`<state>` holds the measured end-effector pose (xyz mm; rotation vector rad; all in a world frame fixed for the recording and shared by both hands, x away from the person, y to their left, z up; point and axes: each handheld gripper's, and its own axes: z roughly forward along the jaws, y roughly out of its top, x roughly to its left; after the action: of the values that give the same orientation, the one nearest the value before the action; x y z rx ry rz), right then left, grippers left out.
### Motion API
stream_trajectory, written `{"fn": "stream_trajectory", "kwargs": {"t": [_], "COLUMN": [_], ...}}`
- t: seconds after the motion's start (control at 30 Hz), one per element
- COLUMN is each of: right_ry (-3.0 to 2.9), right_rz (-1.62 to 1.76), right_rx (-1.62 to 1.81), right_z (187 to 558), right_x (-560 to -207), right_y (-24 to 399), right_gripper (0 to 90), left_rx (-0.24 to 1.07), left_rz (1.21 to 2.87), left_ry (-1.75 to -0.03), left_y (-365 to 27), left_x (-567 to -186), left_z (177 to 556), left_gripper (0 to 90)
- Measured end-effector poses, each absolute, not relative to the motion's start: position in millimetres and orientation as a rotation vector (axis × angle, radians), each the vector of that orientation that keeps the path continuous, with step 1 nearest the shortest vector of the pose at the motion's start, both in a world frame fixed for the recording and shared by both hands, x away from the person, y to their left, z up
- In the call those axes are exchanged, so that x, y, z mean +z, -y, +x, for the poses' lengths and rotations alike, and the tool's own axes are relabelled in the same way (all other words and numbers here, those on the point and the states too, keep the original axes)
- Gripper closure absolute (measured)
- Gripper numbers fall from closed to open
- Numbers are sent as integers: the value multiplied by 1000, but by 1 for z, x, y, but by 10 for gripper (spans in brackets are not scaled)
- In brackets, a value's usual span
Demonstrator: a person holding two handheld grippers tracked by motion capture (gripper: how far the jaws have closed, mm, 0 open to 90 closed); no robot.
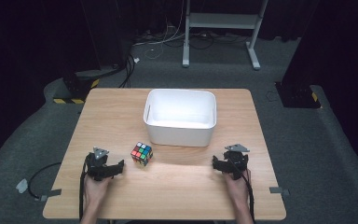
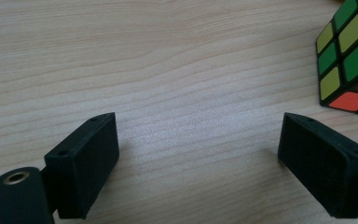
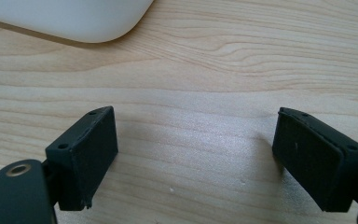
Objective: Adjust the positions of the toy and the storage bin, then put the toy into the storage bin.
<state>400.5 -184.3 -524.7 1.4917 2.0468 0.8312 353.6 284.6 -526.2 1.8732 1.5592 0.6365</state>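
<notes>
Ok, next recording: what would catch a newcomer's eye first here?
The colourful puzzle cube stands out on the wooden table, just in front of the empty white bin. The left gripper, jaws open, rests beside the cube; the right gripper, also open, mirrors it on the other side.

You work at a light wooden table (image 1: 177, 186) on grey carpet (image 1: 298, 135), black curtains (image 1: 28, 42) closing both sides, a white metal stand (image 1: 221, 21) at the far edge with loose cables (image 1: 161, 44) on the floor beside it, yellow-black striped bases (image 1: 70, 100) left and right.
</notes>
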Motion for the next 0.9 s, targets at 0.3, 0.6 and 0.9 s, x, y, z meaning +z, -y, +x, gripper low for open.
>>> {"fn": "stream_trajectory", "kwargs": {"t": [0.3, 0.6, 0.9], "right_ry": [-2047, -2048, -2046], "right_rz": [1493, 1492, 1491], "right_rx": [832, 835, 835], "right_z": [400, 400, 400], "right_x": [-525, -525, -525], "right_y": [184, 184, 184], "right_gripper": [142, 148, 150], "left_rx": [631, 640, 618], "left_rz": [1865, 1854, 1878], "left_ry": [-1536, -1523, -1519], "left_y": [-285, -283, -274], "left_x": [-518, -512, -512], "left_z": [344, 336, 331], "left_gripper": [120, 109, 108]}}
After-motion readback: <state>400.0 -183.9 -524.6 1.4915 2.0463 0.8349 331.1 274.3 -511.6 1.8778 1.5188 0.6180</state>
